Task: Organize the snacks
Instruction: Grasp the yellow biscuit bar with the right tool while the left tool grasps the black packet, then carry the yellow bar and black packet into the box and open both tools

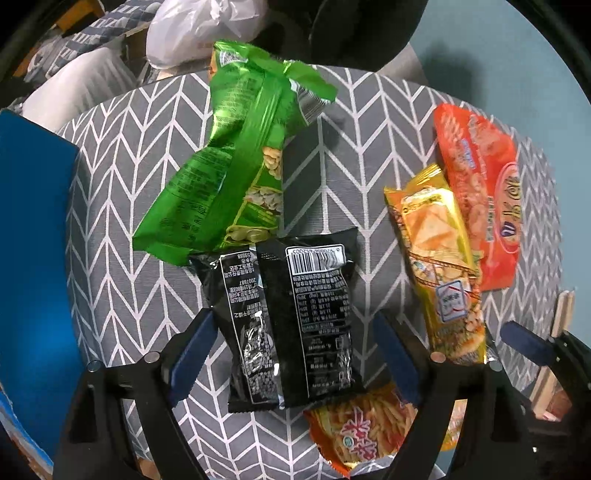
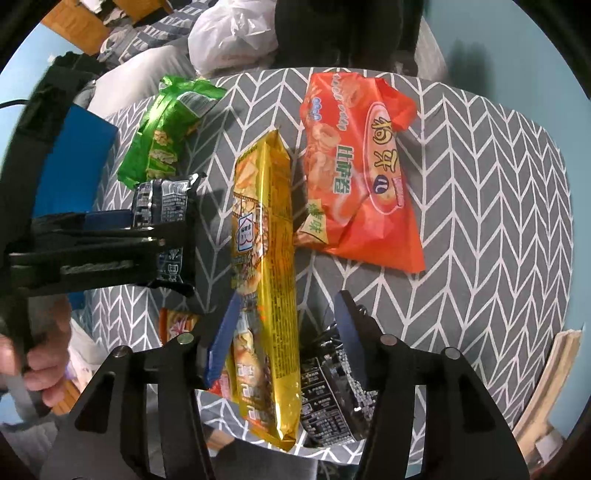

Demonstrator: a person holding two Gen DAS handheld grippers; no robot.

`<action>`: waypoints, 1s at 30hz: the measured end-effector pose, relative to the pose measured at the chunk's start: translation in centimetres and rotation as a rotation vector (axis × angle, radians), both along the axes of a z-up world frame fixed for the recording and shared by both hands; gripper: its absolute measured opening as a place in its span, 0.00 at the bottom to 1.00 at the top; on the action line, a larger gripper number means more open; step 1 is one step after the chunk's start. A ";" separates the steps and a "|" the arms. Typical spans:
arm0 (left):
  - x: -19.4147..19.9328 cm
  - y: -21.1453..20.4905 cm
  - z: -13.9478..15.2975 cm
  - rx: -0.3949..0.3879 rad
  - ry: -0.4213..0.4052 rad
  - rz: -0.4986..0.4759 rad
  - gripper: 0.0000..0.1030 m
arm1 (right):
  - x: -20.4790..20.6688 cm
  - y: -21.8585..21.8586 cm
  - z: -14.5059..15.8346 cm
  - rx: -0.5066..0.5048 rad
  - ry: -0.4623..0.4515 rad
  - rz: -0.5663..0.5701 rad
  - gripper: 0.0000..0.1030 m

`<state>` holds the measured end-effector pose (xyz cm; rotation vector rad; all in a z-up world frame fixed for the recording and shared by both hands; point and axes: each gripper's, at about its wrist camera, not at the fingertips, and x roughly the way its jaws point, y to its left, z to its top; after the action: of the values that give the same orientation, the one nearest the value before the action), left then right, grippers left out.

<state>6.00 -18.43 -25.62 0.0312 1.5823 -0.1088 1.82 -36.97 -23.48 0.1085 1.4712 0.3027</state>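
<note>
Several snack packets lie on a grey chevron cushion. My left gripper is open, its fingers on either side of a black packet lying face down. A green packet lies just beyond it. My right gripper is open around a long yellow packet, which also shows in the left wrist view. An orange packet lies to the right of the yellow one. A second black packet lies under my right finger. The left gripper's black packet also shows in the right wrist view.
A blue box stands at the cushion's left edge. A red-orange fries packet lies near the front. A white plastic bag and a dark shape sit behind the cushion. A wooden frame is at the right edge.
</note>
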 end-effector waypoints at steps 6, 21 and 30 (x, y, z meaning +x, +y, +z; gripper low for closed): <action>0.0 -0.6 -0.7 0.000 -0.019 -0.012 0.78 | -0.1 0.6 -0.1 0.000 0.004 0.022 0.52; -2.1 4.0 1.9 -0.020 -0.089 -0.024 0.63 | 2.7 5.7 -3.2 -0.093 0.028 0.051 0.53; -3.1 6.1 3.3 -0.032 -0.118 -0.018 0.63 | 3.2 6.8 -4.6 -0.171 0.031 0.046 0.36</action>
<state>2.89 -12.34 -22.30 0.0267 1.4623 -0.1442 5.00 -30.19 -28.12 -0.0579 1.5260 0.2121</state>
